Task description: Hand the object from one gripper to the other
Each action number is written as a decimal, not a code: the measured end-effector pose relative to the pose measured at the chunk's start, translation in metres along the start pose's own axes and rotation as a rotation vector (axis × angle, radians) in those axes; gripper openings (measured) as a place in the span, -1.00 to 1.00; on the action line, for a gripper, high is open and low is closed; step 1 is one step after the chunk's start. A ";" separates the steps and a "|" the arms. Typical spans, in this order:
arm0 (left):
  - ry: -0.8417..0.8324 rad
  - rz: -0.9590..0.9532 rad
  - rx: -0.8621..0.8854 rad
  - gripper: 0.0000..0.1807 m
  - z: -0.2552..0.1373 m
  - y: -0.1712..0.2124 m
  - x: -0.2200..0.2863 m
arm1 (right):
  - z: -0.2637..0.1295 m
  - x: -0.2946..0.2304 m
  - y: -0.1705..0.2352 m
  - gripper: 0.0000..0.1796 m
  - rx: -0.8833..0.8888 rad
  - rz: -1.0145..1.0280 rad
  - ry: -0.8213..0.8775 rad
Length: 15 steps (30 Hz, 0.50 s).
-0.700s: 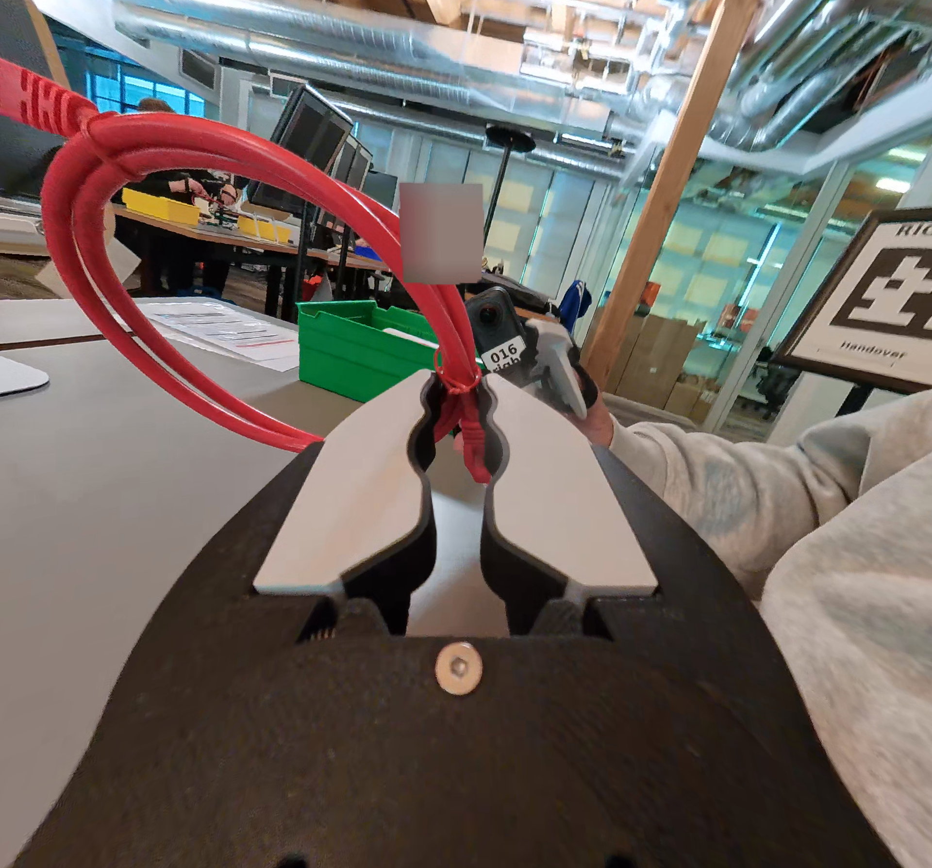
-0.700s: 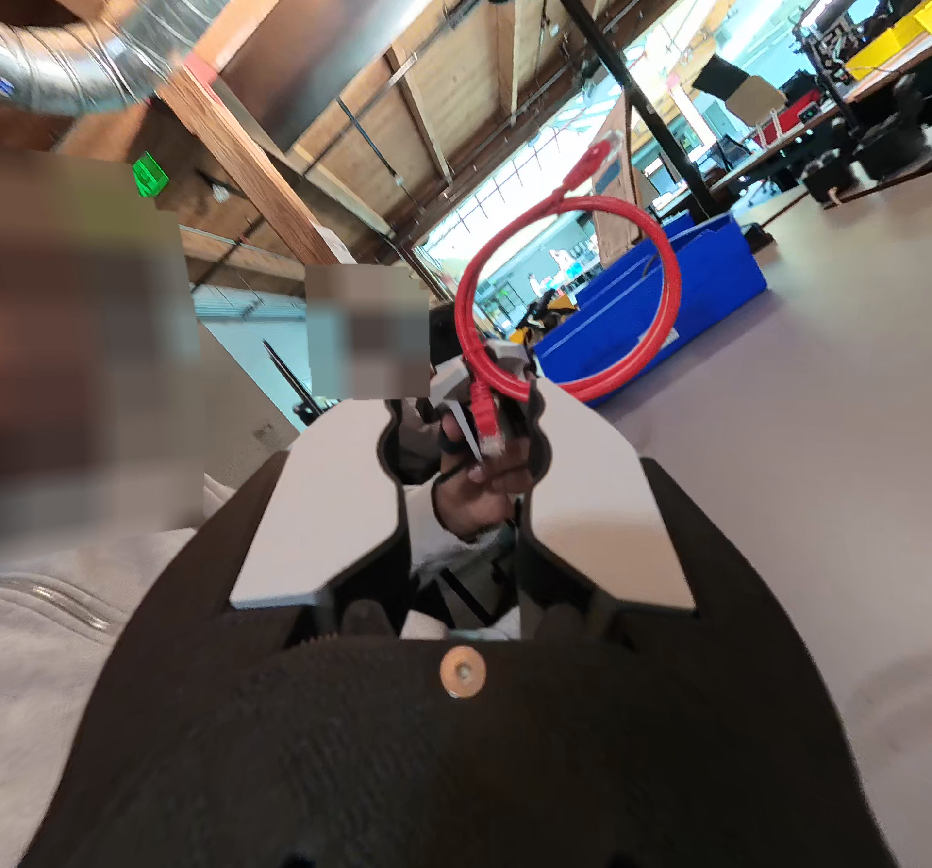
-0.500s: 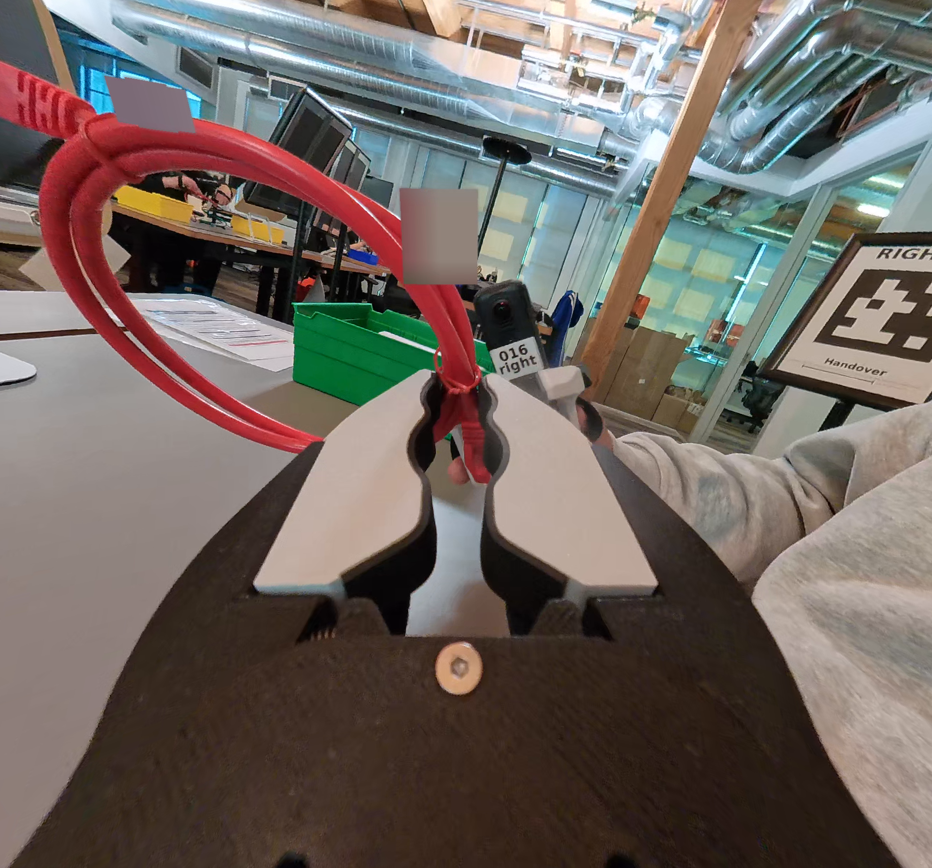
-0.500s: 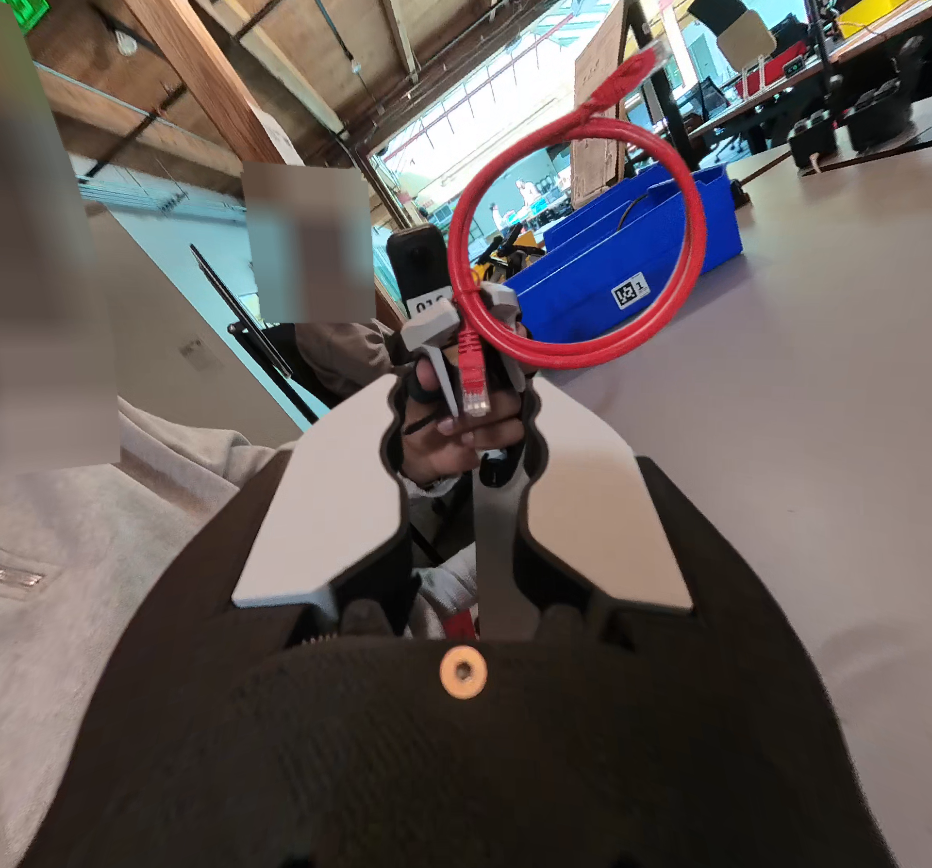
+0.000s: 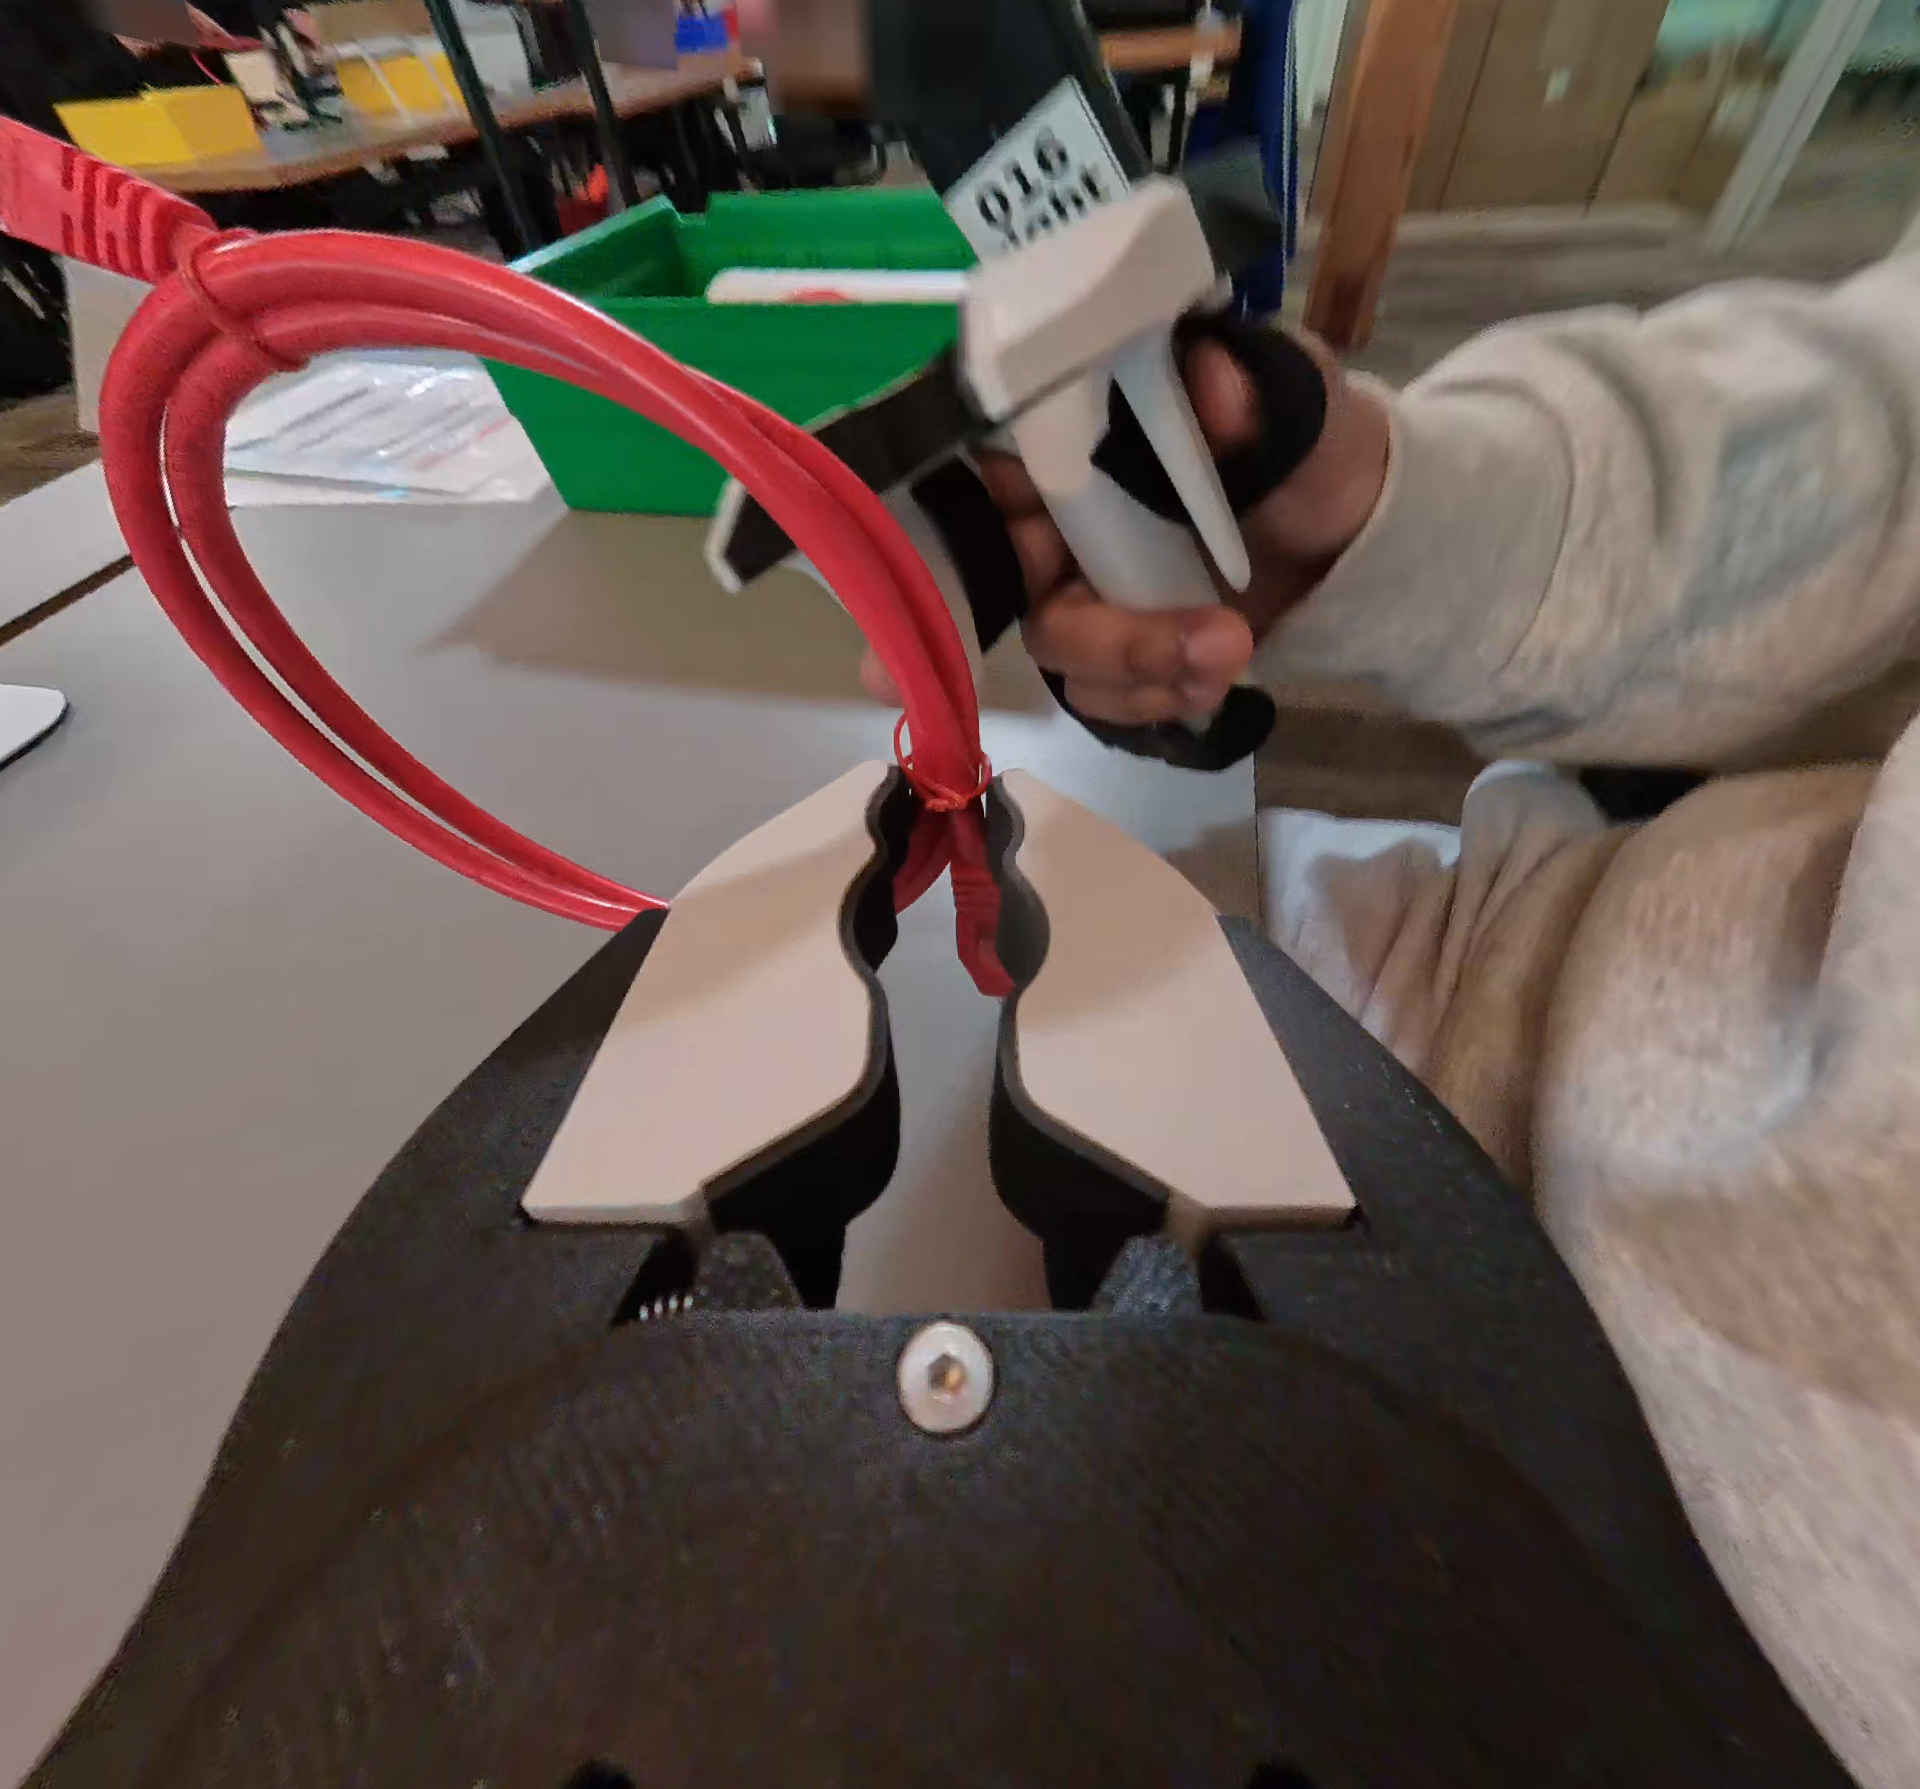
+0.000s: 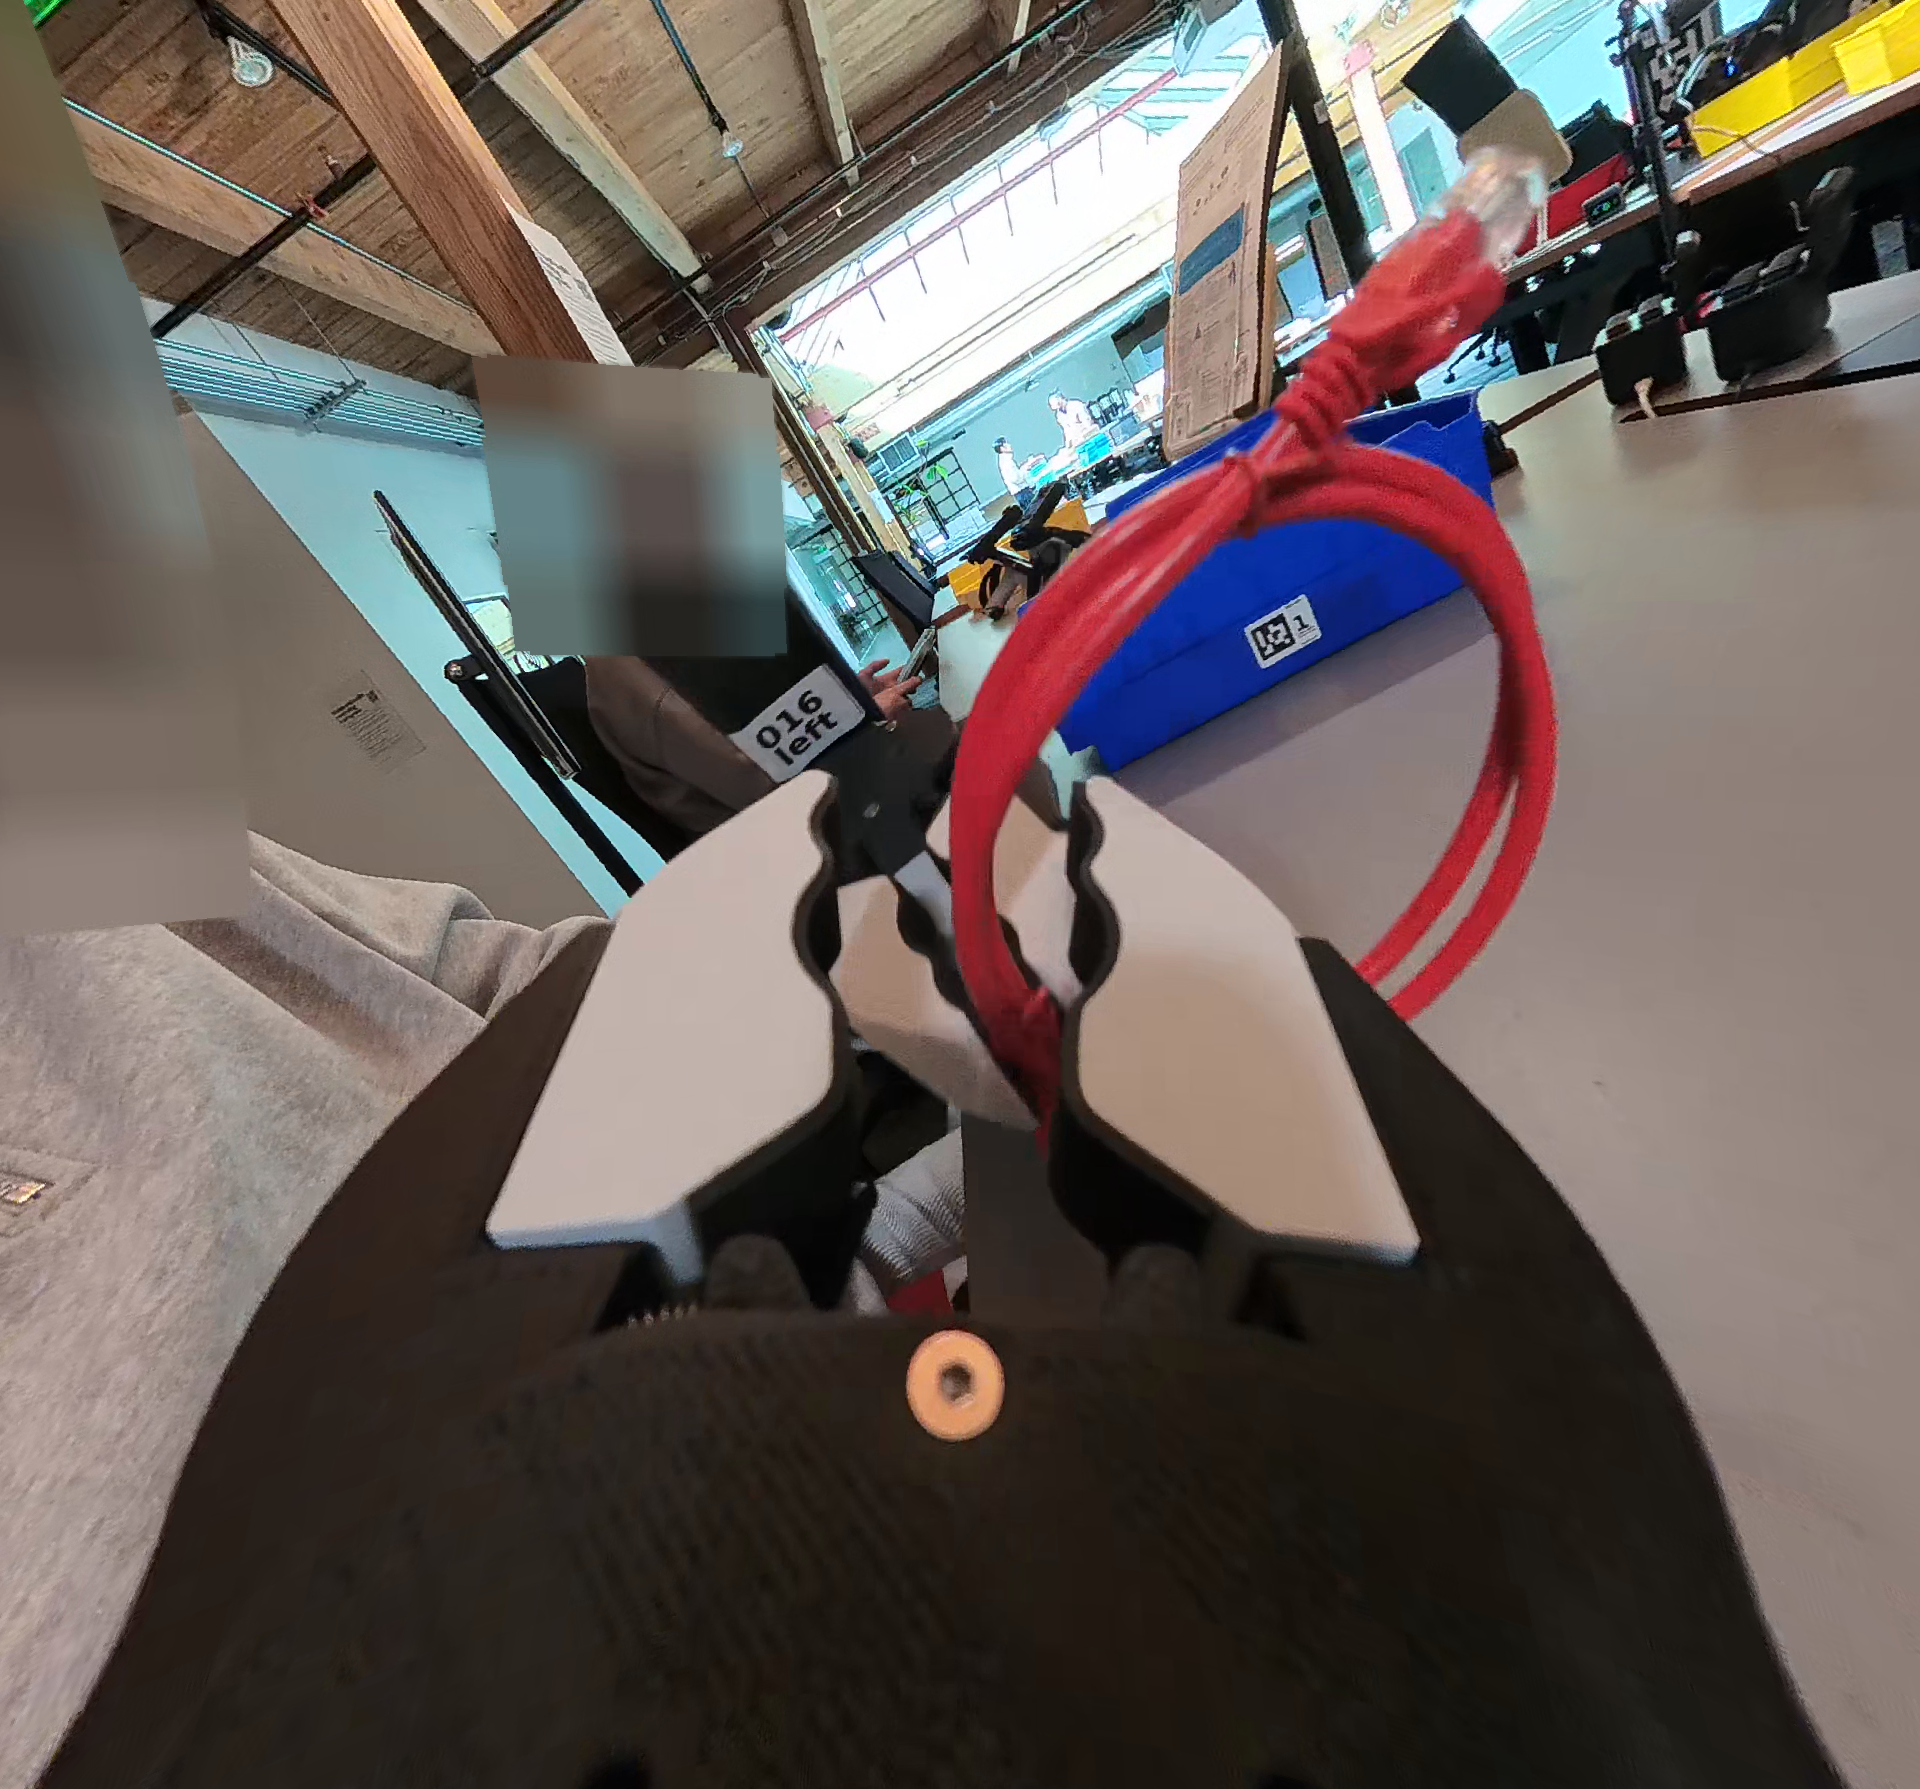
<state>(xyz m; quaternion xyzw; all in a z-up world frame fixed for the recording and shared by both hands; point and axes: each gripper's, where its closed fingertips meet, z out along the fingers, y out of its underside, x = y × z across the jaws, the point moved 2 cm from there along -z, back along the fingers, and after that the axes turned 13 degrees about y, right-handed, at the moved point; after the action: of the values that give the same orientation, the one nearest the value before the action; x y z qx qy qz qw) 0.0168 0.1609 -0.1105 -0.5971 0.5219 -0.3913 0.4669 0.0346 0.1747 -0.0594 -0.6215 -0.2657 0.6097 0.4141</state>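
Note:
A coiled red cable [image 5: 499,326] with a red tie is held in my left gripper [image 5: 940,789], which is shut on it at the tie, with a plug end hanging between the jaws. In the right wrist view the coil [image 6: 1496,700] stands up in front of me. My right gripper [image 6: 956,794] is open, its jaws on either side of one strand of the coil. The left gripper [image 6: 1013,1033] reaches in between them. In the left wrist view the right gripper [image 5: 810,555] sits close behind the coil, held by a hand.
A green bin [image 5: 727,368] and papers [image 5: 364,420] lie on the grey table [image 5: 312,908] behind the coil. A blue bin [image 6: 1299,596] stands on the table behind the coil in the right view. A grey sleeve [image 5: 1558,513] fills the right side. The grippers' ends are close to 6 cm from one another.
The two grippers have closed in on each other. The right gripper, earlier short of the cable, now has its open jaws around the coil beside the left gripper's tips. The left gripper stays shut.

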 end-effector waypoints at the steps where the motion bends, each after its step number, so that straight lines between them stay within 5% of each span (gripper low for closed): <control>1: 0.007 0.018 -0.038 -0.85 0.004 0.004 0.003 | 0.001 0.000 0.001 -0.54 -0.005 0.000 -0.001; 4: 0.046 0.036 -0.078 -0.85 0.014 0.009 0.012 | 0.000 -0.002 0.007 -0.87 -0.066 0.009 -0.007; 9: -0.012 0.042 -0.019 -0.81 0.009 0.002 0.005 | -0.003 -0.008 -0.002 -0.90 -0.039 0.010 -0.048; 15: -0.010 -0.087 0.264 -0.44 -0.018 -0.026 -0.008 | -0.009 -0.006 -0.006 -0.91 -0.038 0.012 -0.065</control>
<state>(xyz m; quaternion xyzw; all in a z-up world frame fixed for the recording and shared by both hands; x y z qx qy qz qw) 0.0052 0.1664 -0.0811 -0.5544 0.4372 -0.4735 0.5265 0.0433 0.1711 -0.0519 -0.6108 -0.2866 0.6268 0.3897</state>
